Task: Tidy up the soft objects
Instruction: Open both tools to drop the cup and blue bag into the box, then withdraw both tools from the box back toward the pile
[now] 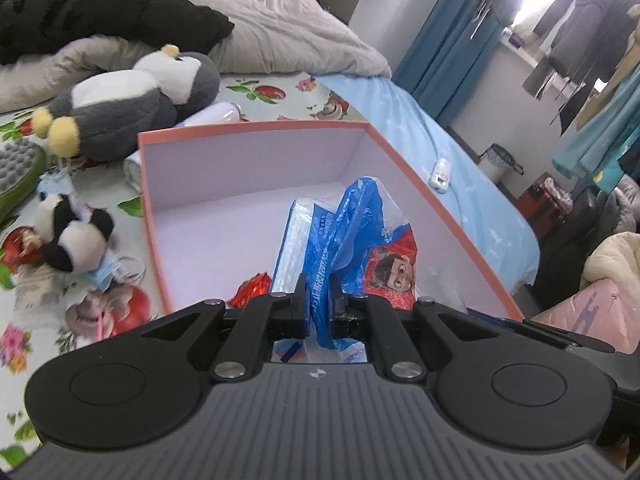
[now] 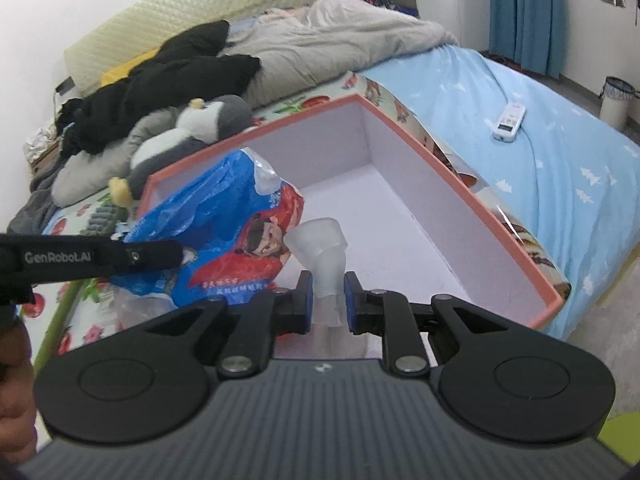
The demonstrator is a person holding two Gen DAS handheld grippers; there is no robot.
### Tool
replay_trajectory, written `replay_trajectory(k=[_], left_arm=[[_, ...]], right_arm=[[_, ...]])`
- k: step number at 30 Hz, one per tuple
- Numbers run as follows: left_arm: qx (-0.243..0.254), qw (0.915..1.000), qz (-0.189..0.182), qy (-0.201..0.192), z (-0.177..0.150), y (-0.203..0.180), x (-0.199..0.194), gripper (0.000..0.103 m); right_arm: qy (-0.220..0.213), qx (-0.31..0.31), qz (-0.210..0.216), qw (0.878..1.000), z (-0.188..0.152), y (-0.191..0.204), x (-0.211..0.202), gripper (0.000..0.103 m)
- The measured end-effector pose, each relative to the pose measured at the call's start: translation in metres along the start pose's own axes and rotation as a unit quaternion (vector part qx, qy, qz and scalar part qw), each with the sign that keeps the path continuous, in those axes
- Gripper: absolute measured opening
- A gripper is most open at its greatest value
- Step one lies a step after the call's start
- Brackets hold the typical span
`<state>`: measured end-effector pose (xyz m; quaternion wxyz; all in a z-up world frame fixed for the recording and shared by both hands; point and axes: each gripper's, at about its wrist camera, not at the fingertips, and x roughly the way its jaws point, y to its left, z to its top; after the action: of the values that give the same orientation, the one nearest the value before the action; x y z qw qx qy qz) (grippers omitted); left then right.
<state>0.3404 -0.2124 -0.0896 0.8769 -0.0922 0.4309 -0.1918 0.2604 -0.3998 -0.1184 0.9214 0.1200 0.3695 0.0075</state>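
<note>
While clamped, left fingers (image 1: 319, 294) on crinkly blue bag (image 1: 352, 236), right fingers (image 2: 327, 294) on frosted funnel-shaped piece (image 2: 322, 252).

Left gripper (image 1: 319, 294) angles downward, its fingers (image 1: 299, 292) pinched tight on a blue plastic bag (image 1: 352, 236). Right gripper (image 2: 328, 292) tilts down too, fingers (image 2: 306, 292) clamped around the neck of a frosted plastic piece (image 2: 322, 254). In the right wrist view, the left gripper reaches in from the left edge.
</note>
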Motion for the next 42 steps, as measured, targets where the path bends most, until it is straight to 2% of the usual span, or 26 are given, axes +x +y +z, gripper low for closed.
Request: replay_trajectory(k=[4,5,7,8,10,12,15,20,27,42], left_arm=[[0.002,0.9999,0.002,0.011,0.014,0.002,0.034,0.01],[0.004,0.9999,0.004,0.012,0.018,0.003,0.041,0.011],[0.0,0.9997,0.014,0.018,0.023,0.005,0.054,0.026],[0.0,0.9997,0.012,0.02,0.025,0.006,0.058,0.028],[0.006,0.9997,0.009,0.02,0.029,0.006,0.063,0.028],[0.013,0.9997,0.009,0.018,0.03,0.004,0.064,0.028],[0.014,0.9997,0.008,0.018,0.028,0.004,0.06,0.028],[0.018,0.9998,0.007,0.005,0.021,0.0,0.034,0.028],[0.031,0.9992,0.0,-0.026,0.004,-0.005,-0.025,0.028],[0.045,0.9966,-0.005,-0.069,-0.058,0.0,-0.129,0.028]], right_arm=[[0.011,0.004,-0.015,1.0,0.009,-0.01,0.026,0.021],[0.016,0.007,-0.023,1.0,0.011,-0.012,0.032,0.027],[0.029,0.02,-0.03,0.999,0.014,-0.016,0.043,0.032],[0.033,0.022,-0.031,0.999,0.014,-0.017,0.047,0.033],[0.035,0.025,-0.03,0.999,0.014,-0.018,0.05,0.038],[0.032,0.026,-0.034,0.999,0.014,-0.018,0.049,0.05],[0.026,0.026,-0.031,0.999,0.014,-0.017,0.042,0.05],[0.013,0.026,-0.025,0.999,0.012,-0.011,0.018,0.05],[-0.01,0.021,-0.012,1.0,-0.002,0.007,-0.024,0.05],[-0.044,0.004,0.002,0.999,-0.049,0.049,-0.101,0.05]])
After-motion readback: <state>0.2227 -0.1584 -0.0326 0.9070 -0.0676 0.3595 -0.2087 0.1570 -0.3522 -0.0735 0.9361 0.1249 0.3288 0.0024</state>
